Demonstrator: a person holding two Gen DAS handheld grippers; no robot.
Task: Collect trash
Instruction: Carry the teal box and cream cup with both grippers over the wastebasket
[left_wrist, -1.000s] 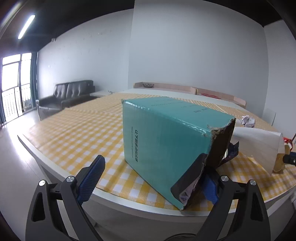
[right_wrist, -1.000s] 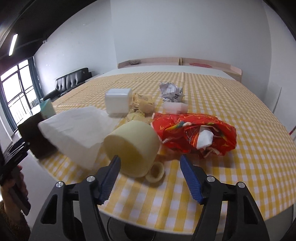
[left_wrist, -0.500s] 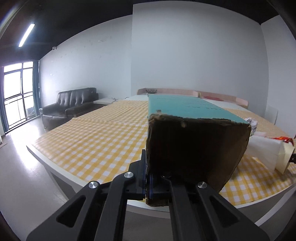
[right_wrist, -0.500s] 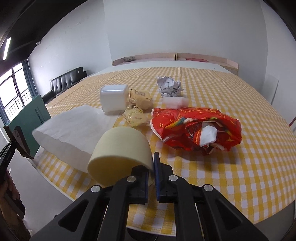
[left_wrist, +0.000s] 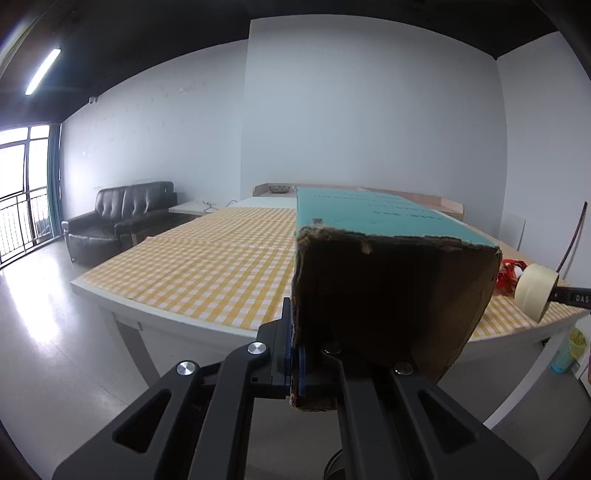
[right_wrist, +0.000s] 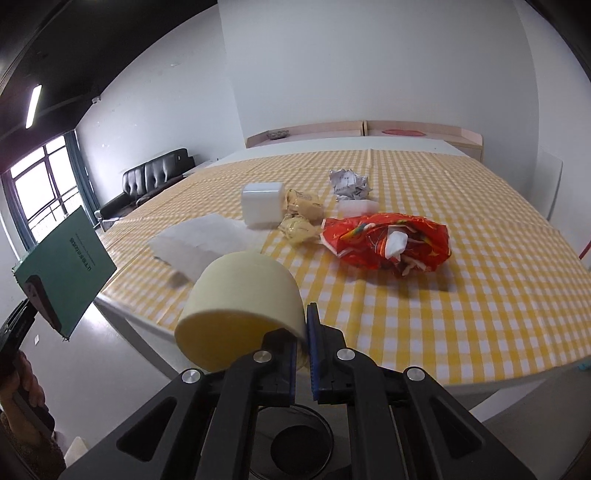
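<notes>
My left gripper (left_wrist: 295, 363) is shut on the torn edge of a teal cardboard box (left_wrist: 388, 273) and holds it in the air off the table's near edge; the box also shows in the right wrist view (right_wrist: 64, 266). My right gripper (right_wrist: 303, 354) is shut on the rim of a cream paper cup (right_wrist: 240, 299), lifted above the table edge; the cup also shows in the left wrist view (left_wrist: 535, 291). On the yellow checked table (right_wrist: 461, 295) lie a red plastic bag (right_wrist: 388, 240), a white tissue (right_wrist: 207, 240), a white square tub (right_wrist: 263, 203), snack wrappers (right_wrist: 301, 218) and a crumpled paper (right_wrist: 349, 181).
A black sofa (left_wrist: 118, 218) stands by the left wall near a window. A dark round bin (right_wrist: 295, 446) sits on the floor below my right gripper. A small teal basket (left_wrist: 567, 350) stands on the floor right of the table.
Both grippers went from open to shut, the left on the box, the right on the cup. Both have since lifted and drawn their loads back off the table.
</notes>
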